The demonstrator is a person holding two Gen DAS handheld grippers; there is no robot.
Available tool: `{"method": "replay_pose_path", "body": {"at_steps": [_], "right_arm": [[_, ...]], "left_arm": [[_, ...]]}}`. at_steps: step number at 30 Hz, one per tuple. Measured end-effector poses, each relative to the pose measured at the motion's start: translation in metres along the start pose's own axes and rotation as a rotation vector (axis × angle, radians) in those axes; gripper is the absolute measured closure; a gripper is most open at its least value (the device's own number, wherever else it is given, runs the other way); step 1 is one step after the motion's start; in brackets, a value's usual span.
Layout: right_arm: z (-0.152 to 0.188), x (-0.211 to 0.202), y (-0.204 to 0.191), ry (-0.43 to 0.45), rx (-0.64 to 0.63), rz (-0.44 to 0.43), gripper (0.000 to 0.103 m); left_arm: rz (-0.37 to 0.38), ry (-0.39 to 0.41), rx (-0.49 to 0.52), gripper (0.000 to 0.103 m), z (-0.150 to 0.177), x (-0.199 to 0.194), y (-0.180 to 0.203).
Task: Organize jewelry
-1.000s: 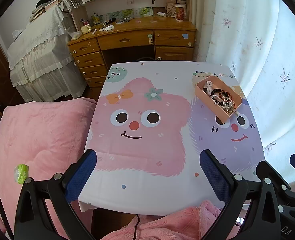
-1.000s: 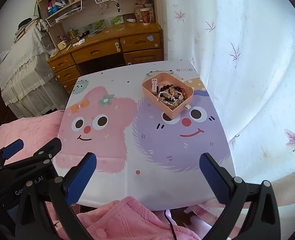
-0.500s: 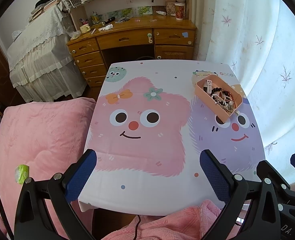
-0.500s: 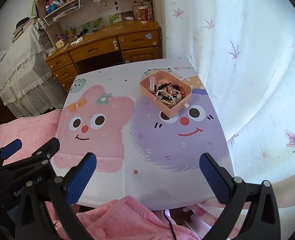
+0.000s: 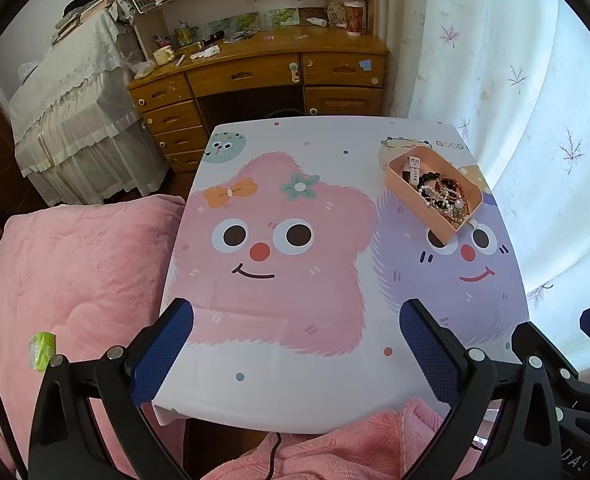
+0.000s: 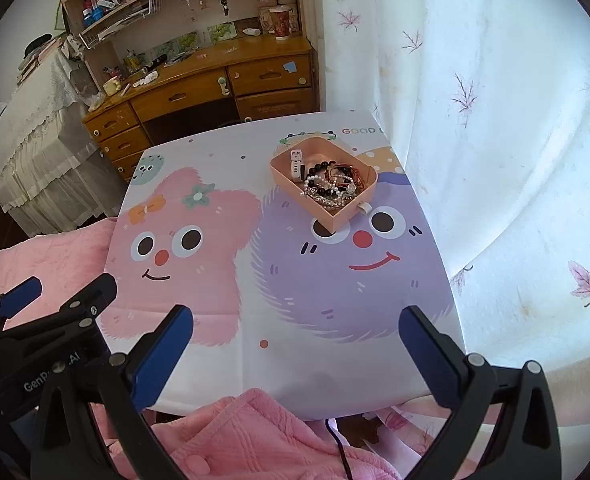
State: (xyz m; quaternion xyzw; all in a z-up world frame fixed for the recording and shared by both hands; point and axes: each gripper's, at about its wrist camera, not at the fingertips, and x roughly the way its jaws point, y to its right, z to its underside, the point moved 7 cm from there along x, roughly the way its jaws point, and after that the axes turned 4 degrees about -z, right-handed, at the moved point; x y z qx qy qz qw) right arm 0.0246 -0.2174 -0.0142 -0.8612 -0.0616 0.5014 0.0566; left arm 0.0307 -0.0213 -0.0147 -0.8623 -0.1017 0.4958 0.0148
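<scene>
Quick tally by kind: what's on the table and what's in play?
Pink tray: 1
White watch in the tray: 1
Tangle of bead bracelets in the tray: 1, single pieces cannot be counted
Grippers, both open: 2, left gripper, right gripper
Total: 5

Peach tray (image 5: 423, 208) of tangled jewelry, right of centre on the cartoon tablecloth.

I see the tray (image 6: 337, 220) sitting upright but turned at an angle, in the upper right of my left view and just above centre in my right view, its near corner over the purple character's eye. Inside, a white watch (image 5: 413, 168) (image 6: 296, 164) lies at the far end; black beads (image 6: 321, 169), a pearl strand (image 5: 429, 190) (image 6: 309, 182) and rose-gold bangles (image 6: 349, 174) pile together towards the near end. A small white tag (image 6: 363, 208) pokes out beside the tray's right wall.
</scene>
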Motion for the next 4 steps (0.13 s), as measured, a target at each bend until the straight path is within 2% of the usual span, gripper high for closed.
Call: {"method": "replay_pose_path", "body": {"at_steps": [4], "right_arm": [[-0.0011,0.0041,0.0009,-0.009,0.004,-0.006,0.0]], "left_arm": [[-0.001,-0.001,0.001,0.001,-0.0013,0.0015,0.0003]]}}
